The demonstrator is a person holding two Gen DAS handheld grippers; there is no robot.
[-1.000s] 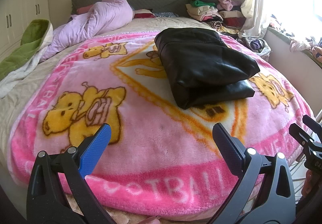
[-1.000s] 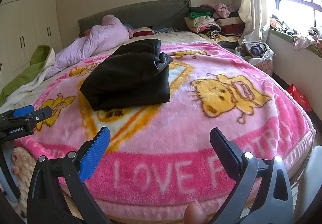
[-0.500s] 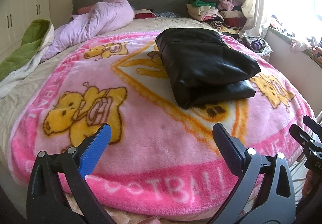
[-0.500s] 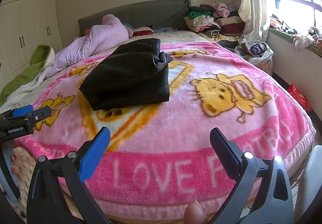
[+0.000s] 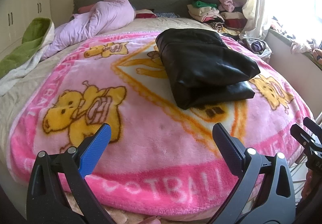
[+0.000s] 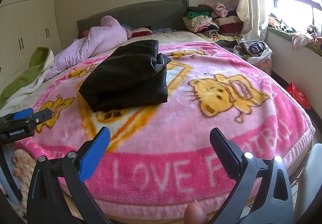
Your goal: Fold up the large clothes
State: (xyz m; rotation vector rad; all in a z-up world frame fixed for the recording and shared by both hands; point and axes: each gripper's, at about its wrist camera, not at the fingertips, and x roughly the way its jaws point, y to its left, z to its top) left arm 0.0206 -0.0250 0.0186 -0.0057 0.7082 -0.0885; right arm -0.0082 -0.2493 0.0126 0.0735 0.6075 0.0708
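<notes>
A black leather-like garment (image 5: 203, 67) lies folded into a thick rectangle on the pink bear-print blanket (image 5: 140, 133), towards the middle of the bed; the right wrist view shows the garment (image 6: 128, 79) left of centre. My left gripper (image 5: 161, 143) hangs open over the blanket's near edge, well short of the garment, with nothing between its fingers. My right gripper (image 6: 160, 145) is also open and empty above the blanket's front border. Each gripper shows at the edge of the other's view.
A lilac duvet (image 5: 94, 22) and a green towel (image 5: 26, 46) lie at the bed's far left. Stacked folded clothes (image 6: 207, 20) sit by the grey headboard (image 6: 138, 12). A window ledge (image 6: 291, 38) with loose laundry runs along the right; wardrobes (image 6: 24, 26) stand on the left.
</notes>
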